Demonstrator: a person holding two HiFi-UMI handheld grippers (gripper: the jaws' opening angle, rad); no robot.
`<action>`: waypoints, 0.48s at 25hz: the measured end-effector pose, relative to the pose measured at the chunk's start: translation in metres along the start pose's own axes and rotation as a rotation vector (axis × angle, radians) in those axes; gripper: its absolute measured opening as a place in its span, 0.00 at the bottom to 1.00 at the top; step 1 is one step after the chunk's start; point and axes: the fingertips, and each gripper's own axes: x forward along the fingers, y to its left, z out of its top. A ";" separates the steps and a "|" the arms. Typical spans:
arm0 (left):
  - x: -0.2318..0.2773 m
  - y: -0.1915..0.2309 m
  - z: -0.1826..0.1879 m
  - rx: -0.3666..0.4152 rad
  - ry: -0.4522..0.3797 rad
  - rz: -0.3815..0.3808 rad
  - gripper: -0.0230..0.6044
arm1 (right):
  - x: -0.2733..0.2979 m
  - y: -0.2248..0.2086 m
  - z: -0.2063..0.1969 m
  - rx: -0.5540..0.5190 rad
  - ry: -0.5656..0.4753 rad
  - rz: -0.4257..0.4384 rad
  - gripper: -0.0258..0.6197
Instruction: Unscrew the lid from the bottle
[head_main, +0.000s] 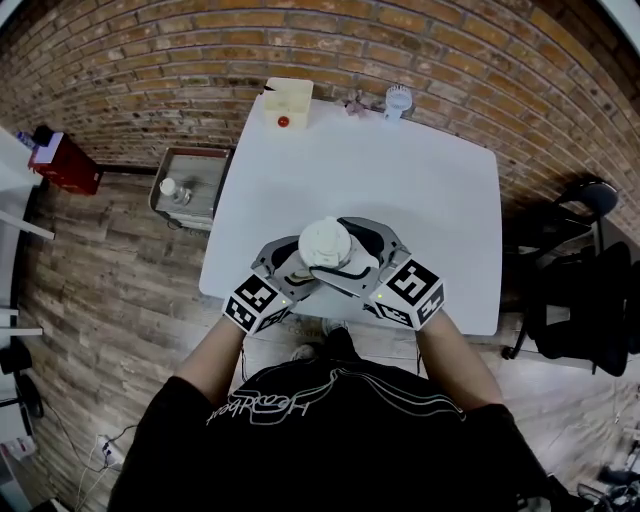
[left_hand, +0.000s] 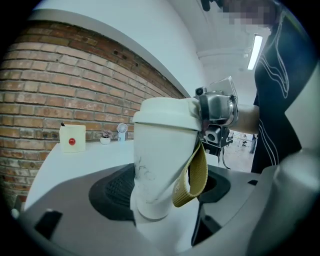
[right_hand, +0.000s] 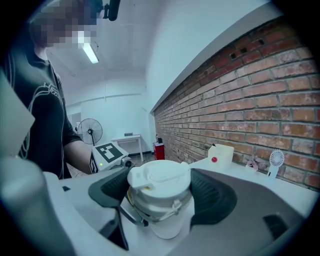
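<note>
— Where is the bottle?

— The white bottle (head_main: 325, 243) is lifted off the table (head_main: 420, 190), above the table's near edge, with a gripper on each side of it.

— What has the left gripper got?

— The left gripper (left_hand: 165, 189) has its jaws spread wide and closed on the lower body of the bottle. In the left gripper view the bottle leans, with its base clear of the table. A tan strap (left_hand: 192, 176) hangs in a loop down the bottle's side.

— And the right gripper?

— The right gripper (right_hand: 161, 191) is up at the lid (right_hand: 159, 175). Its jaws also stand wide, and in the right gripper view the dark pads lie against the lid on both sides, so it is clamped on it. The lid sits on the bottle's mouth; I cannot tell whether it is turned loose.

— Anything else on the table?

— At the table's far edge, by the brick wall (head_main: 420, 50), stand a cream box (head_main: 287, 103) with a red button and a small white fan (head_main: 398, 100). Both are well apart from the bottle.
</note>
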 end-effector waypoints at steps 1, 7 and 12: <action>0.000 0.000 0.000 0.001 0.000 0.000 0.60 | 0.000 0.000 0.000 -0.004 0.004 0.013 0.62; 0.000 -0.002 0.000 0.005 0.008 0.001 0.60 | -0.002 0.003 -0.002 -0.053 0.045 0.123 0.62; 0.001 -0.001 -0.003 0.005 0.016 0.012 0.60 | -0.002 0.005 -0.005 -0.117 0.096 0.251 0.62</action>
